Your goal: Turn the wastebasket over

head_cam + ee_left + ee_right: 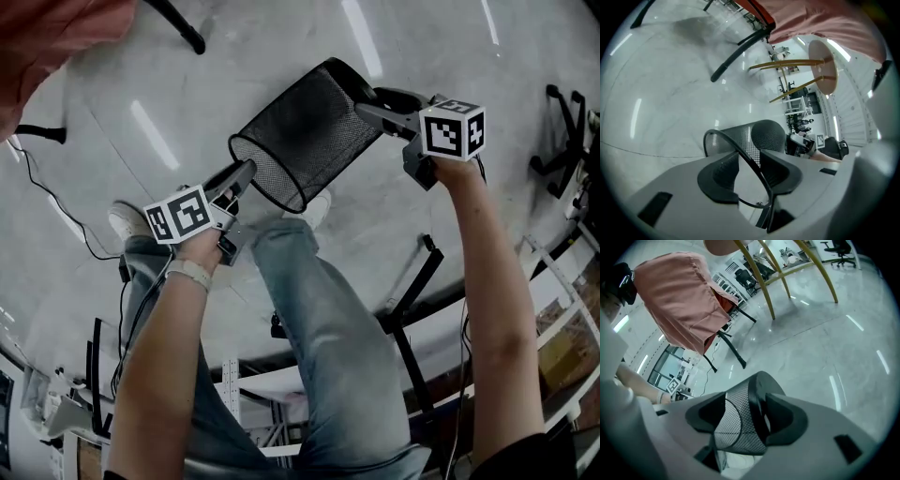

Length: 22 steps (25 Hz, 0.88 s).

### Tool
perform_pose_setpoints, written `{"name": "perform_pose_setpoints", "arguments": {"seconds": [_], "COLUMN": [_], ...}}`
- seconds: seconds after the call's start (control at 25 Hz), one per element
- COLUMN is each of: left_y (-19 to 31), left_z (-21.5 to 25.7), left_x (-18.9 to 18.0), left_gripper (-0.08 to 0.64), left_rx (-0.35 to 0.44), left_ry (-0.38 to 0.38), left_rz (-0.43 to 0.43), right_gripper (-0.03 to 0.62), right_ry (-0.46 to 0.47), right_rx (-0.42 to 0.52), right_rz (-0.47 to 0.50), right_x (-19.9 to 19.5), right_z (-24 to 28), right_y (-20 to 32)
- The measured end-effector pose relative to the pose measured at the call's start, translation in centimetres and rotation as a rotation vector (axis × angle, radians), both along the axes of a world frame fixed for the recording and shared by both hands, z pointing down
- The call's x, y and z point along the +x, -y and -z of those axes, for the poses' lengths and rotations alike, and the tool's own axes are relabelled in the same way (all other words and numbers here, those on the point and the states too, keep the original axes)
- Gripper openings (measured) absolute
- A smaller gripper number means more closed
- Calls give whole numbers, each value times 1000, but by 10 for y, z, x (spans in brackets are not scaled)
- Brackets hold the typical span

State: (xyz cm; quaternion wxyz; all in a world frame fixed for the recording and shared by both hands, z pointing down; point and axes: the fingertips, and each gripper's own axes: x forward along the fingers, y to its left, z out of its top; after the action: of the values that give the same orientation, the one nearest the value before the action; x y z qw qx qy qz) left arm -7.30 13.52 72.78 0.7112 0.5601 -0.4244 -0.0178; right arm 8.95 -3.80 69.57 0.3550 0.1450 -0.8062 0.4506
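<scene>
A black mesh wastebasket hangs tilted above the floor, held between both grippers, its open mouth toward the lower left and its solid base toward the upper right. My left gripper is shut on the rim; in the left gripper view the rim wire runs between the two jaws of the left gripper. My right gripper is shut on the base edge. In the right gripper view the mesh wall and the dark base band fill the gap of the right gripper.
The person's jeans-clad legs and white shoes stand just below the basket. A pink cloth over a black chair leg is at upper left. Cables trail left; a chair base is at right. Wooden table legs stand beyond.
</scene>
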Motion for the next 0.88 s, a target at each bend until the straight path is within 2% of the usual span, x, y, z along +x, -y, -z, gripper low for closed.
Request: {"name": "perform_pose_setpoints", "arguments": {"seconds": [0.12,0.2,0.28,0.48,0.68,0.76,0.88], "left_y": [-23,-44,-67,-114,-121,-118,-119], "left_z": [-16,-29,-43,-61,-79,-86,-94], "left_x": [-37,-59,-74,-97,-112,-116,-124], "left_gripper": [149,128,104,89,80,77,77], "left_rx": [-65,-119,-174,-219,-206,-196,-176], "left_ry": [60,125,158,111,74,56,43], "left_rz": [55,80,91,242,440,455,390], "right_gripper": [264,261,261,253,253,251,250], "right_ry": [22,52,87,125,140,125,75], "right_rx": [14,17,12,1,5,25,83], "right_rz": [-8,-32,-64,-83,-123,-142,-146], "right_x": [-23,-43,-64,-102,-128,-138,-160], "right_z": [17,29,41,64,88,96,104], "right_y": [-34,-60,-85,-133,-156,-161,-175]}}
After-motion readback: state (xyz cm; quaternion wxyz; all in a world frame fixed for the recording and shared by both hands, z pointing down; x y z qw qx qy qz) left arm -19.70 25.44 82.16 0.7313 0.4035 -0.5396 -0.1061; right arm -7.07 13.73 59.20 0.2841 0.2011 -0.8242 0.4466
